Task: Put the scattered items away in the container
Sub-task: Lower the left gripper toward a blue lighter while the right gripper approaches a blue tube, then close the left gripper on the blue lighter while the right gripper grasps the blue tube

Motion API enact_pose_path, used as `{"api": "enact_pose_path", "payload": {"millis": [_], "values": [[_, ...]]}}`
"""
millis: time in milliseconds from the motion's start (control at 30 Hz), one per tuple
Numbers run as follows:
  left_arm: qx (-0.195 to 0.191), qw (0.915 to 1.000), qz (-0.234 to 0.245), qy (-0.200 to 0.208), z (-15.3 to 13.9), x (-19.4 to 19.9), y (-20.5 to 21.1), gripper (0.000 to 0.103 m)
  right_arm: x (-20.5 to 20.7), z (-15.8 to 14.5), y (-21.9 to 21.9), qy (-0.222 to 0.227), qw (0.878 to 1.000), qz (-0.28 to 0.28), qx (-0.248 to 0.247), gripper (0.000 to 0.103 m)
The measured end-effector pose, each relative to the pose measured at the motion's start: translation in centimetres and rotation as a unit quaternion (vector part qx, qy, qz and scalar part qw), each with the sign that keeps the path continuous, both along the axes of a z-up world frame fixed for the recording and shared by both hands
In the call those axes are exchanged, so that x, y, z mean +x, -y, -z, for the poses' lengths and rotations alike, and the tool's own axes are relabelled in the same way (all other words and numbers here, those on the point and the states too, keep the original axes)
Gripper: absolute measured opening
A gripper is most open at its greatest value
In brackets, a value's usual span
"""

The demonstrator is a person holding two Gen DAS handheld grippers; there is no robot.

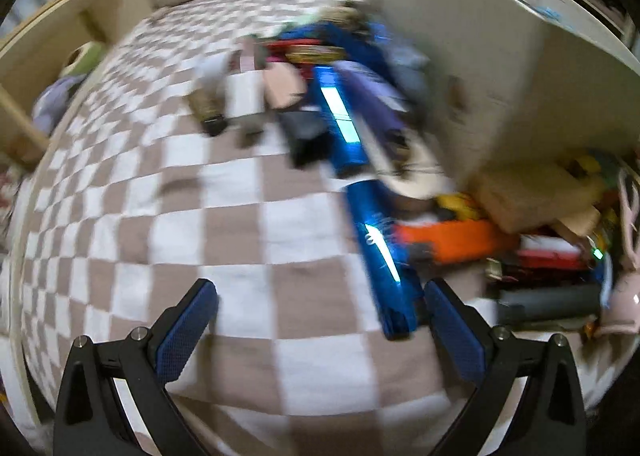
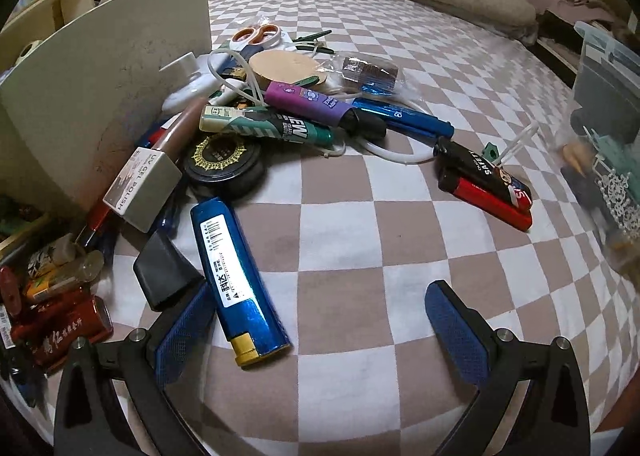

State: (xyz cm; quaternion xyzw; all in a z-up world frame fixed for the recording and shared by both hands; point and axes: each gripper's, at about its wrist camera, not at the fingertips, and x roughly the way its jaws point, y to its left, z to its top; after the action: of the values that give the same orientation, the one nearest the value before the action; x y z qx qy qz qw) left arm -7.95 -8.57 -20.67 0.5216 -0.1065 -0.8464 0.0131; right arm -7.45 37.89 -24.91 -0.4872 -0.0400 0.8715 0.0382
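Left wrist view (blurred): the left gripper hangs over a checkered blanket, its two fingers spread wide apart and holding nothing. Two blue lighters lie ahead in a line, the nearer one just beside the right finger. A pale board stands at the right; below it lies a heap of small items whose count cannot be determined. Right wrist view (sharp): the right gripper is likewise spread apart and empty. One blue lighter lies beside its left finger, touching one black block. Further off lie one black-and-red pair of lighters, one scissors, one round black tin and one nail polish bottle. One clear container sits at the right edge, well apart from the heap.
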Motion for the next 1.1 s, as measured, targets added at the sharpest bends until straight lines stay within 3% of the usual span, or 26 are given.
{"api": "enact_pose_path", "payload": {"millis": [133, 333, 400, 500, 567, 667, 733, 1100], "values": [[-0.004, 0.9989, -0.044, -0.015, -0.2, -0.6, 2.2, 0.103, 0.0, 0.1, 0.1, -0.003, 1.000, 0.002, 0.000, 0.103], [-0.061, 0.9919, -0.098, -0.051, -0.7, -1.7, 4.8, 0.103, 0.3, 0.2, 0.2, -0.006, 1.000, 0.002, 0.000, 0.103], [-0.063, 0.9902, -0.113, -0.055, -0.6, -1.9, 5.7, 0.103, 0.3, 0.2, 0.1, -0.006, 1.000, 0.002, 0.001, 0.103], [-0.020, 0.9919, -0.118, -0.042, -0.5, -2.0, 6.8, 0.103, 0.3, 0.2, 0.0, -0.007, 1.000, 0.002, 0.000, 0.103], [0.038, 0.9938, -0.099, -0.033, -0.7, -2.1, 6.8, 0.103, 0.2, 0.2, 0.0, -0.007, 1.000, 0.002, 0.001, 0.103], [0.117, 0.9895, -0.081, -0.025, -0.8, -1.3, 5.7, 0.103, 0.2, 0.2, 0.0, -0.009, 1.000, 0.003, 0.000, 0.103], [0.132, 0.9886, -0.068, -0.024, -0.6, -1.3, 4.7, 0.103, 0.2, 0.2, 0.0, -0.009, 1.000, 0.004, 0.001, 0.103], [0.044, 0.9970, -0.039, -0.051, 1.0, -3.2, 0.1, 0.103, 0.2, 0.1, -0.2, -0.015, 1.000, 0.007, -0.008, 0.103]]}}
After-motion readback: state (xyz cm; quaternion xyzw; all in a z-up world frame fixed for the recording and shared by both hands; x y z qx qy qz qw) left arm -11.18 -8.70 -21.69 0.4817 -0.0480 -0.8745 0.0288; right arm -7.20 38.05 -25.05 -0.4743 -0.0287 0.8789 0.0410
